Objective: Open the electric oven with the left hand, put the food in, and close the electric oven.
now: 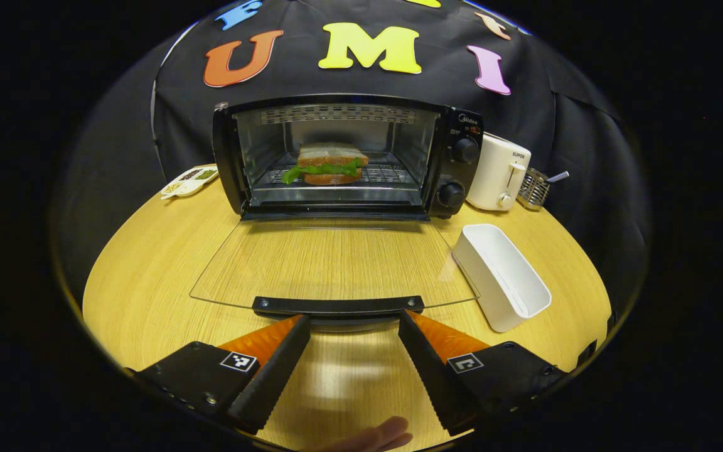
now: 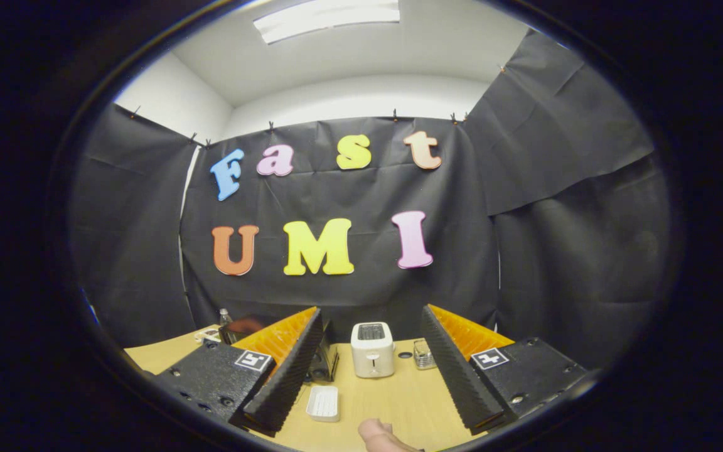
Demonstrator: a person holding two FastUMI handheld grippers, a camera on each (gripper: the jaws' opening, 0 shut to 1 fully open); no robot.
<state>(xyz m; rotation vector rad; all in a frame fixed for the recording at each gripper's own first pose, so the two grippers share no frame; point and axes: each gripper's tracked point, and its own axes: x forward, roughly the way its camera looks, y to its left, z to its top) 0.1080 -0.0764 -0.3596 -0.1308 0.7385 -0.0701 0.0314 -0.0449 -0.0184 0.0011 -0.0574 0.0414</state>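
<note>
With the sandwich point(image 1: 330, 164) already on the rack inside the oven point(image 1: 342, 157), the glass door point(image 1: 333, 263) lies folded flat on the table point(image 1: 148, 263), and the left tool point(image 1: 353, 326) sits wide open and empty just short of the door's handle point(image 1: 338, 306). That rigid bar is the place to grip or lift from below; I judge the hinged glass stiff, slick and breakable, so swing it up gently. Higher up, the right tool point(image 2: 371, 342) is also open and empty.
</note>
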